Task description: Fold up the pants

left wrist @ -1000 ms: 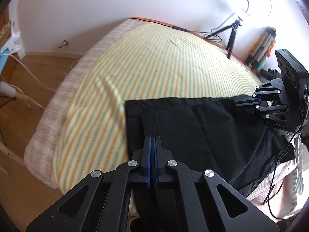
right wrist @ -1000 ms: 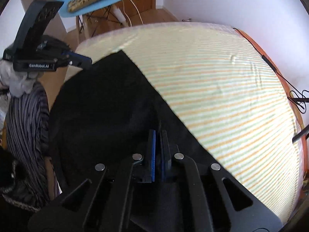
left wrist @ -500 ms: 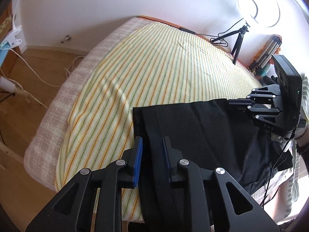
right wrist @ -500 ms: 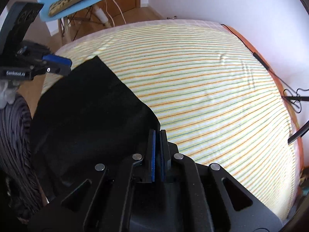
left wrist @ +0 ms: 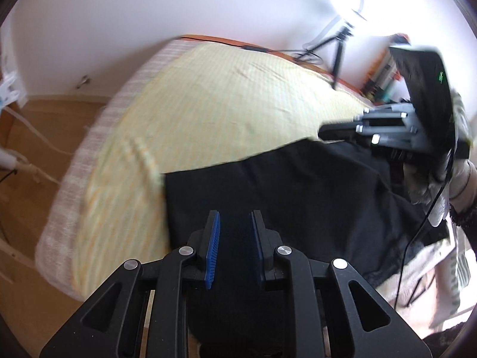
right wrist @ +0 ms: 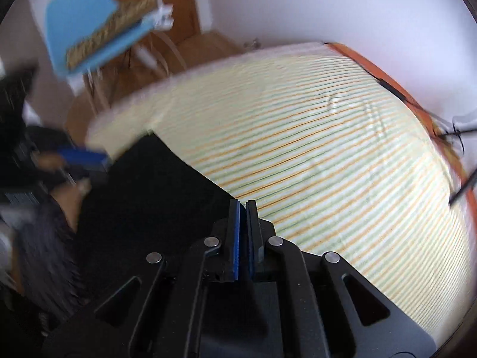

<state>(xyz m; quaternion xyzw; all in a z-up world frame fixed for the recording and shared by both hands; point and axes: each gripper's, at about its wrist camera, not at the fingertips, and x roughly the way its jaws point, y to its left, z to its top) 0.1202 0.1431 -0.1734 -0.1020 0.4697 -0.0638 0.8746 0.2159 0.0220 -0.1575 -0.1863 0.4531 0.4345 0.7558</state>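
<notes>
Left gripper spread above black pants; right gripper pressed together at their edge

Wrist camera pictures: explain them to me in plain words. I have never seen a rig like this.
There is no robot here. A person holds a two-fingered gripper in each hand, and each has a camera looking along its fingers. One picture is taken from the left gripper, the other from the right gripper; each picture also shows the other gripper off to the side. Black pants lie on a bed with a striped sheet. The left jaws stand apart, with black cloth showing between them but not visibly pinched. The right jaws are shut, seemingly on the edge of the pants.
</notes>
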